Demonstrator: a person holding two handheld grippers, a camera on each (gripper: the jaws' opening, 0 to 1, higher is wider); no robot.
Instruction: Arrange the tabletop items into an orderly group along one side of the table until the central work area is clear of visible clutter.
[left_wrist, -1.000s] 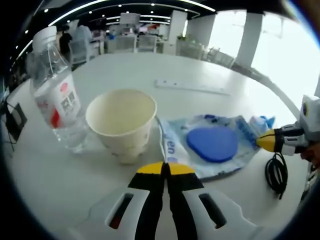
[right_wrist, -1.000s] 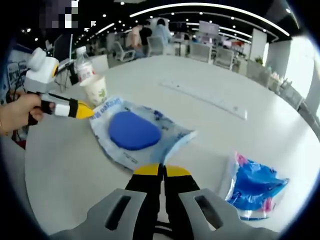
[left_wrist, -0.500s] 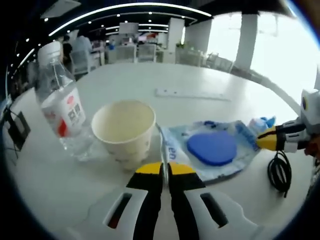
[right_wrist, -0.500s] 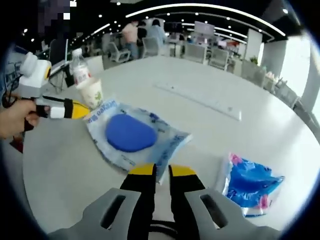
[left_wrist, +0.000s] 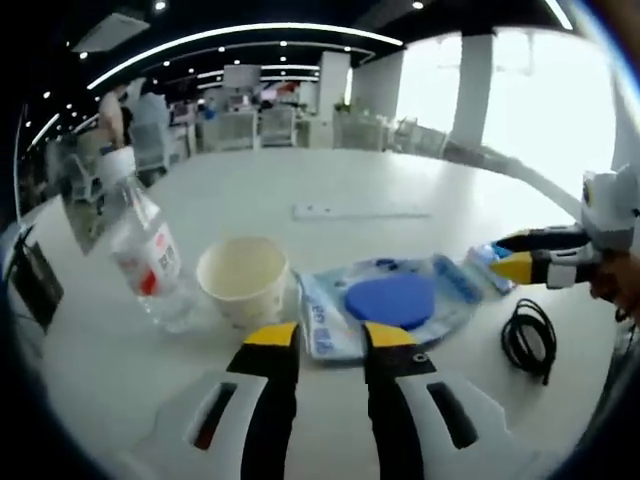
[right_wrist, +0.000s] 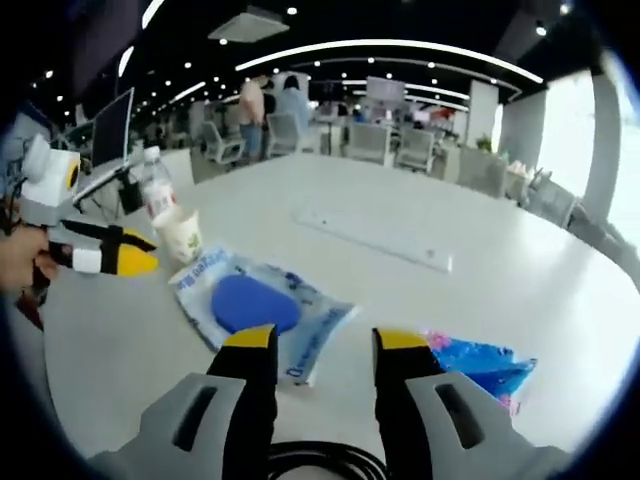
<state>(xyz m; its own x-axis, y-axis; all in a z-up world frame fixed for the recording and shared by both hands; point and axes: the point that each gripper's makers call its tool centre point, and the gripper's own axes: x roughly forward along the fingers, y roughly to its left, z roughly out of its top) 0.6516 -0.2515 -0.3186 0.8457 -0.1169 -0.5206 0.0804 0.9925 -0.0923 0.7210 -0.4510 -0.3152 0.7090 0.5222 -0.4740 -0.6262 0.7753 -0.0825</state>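
Observation:
My left gripper (left_wrist: 330, 338) is open and empty, its yellow tips just short of a clear bag holding a blue pad (left_wrist: 390, 300). Left of the bag stand a paper cup (left_wrist: 243, 281) and a tilted-looking water bottle (left_wrist: 146, 257). My right gripper (right_wrist: 325, 340) is open too, with nothing between its jaws; the bag with the blue pad (right_wrist: 256, 306) lies ahead of it and a crumpled blue packet (right_wrist: 482, 364) to its right. The right gripper (left_wrist: 524, 256) reaches in near the bag's far end. The left gripper (right_wrist: 112, 258) hovers by the cup (right_wrist: 186, 236) and bottle (right_wrist: 156, 189).
A coiled black cable (left_wrist: 527, 341) lies on the white table (left_wrist: 300, 180) right of the bag, also under my right gripper as cable (right_wrist: 320, 459). A white power strip (right_wrist: 375, 240) lies farther back, power strip (left_wrist: 358, 211). Office desks, chairs and people stand beyond.
Both grippers went from shut to open. Both views pulled back and rose, so the cup, bottle and bag look smaller and farther.

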